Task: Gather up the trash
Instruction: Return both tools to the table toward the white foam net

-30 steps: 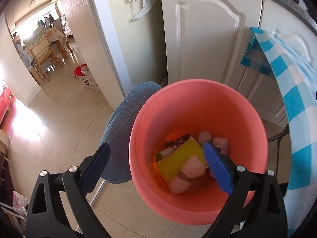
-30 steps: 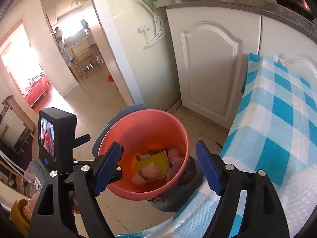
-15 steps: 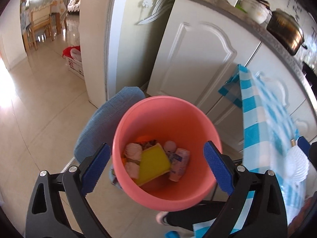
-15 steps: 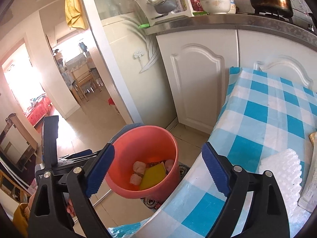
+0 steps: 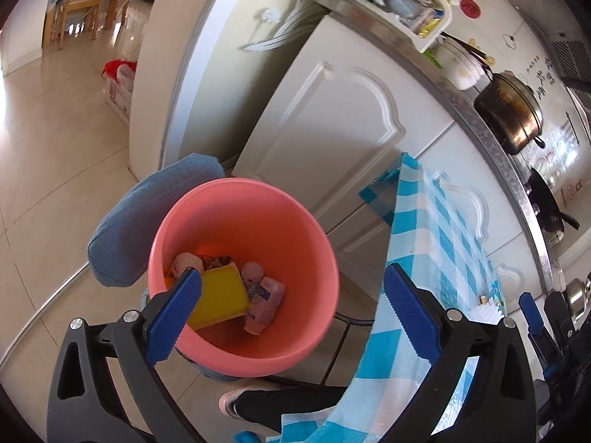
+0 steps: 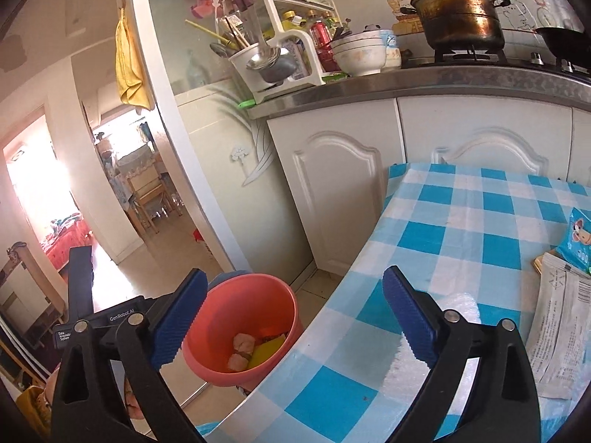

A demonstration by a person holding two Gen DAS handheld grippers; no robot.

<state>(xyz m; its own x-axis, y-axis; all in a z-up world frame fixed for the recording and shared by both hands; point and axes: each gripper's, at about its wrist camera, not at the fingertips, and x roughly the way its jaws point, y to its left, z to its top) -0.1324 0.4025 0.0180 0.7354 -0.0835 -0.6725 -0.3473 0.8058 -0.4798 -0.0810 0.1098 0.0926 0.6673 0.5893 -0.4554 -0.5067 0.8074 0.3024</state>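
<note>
Pink bin (image 5: 258, 229) of trash beside checked table (image 6: 461, 229), both claws agape.

The pink bucket (image 5: 243, 284) stood upright on the floor beside the checked table, holding a yellow sponge (image 5: 221, 295), pink packets (image 5: 264, 301) and crumpled wrappers (image 5: 184, 264).

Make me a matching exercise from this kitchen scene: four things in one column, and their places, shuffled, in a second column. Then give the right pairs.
Things:
1. yellow sponge
2. brown pot
3. white bubble wrap
4. yellow cloth

Places:
A. on the stove burner
B. hanging beside the doorway
C. inside the pink bucket
D. on the checked tablecloth, between the right gripper's fingers in its view

Pairs: 1-C, 2-A, 3-D, 4-B
</note>
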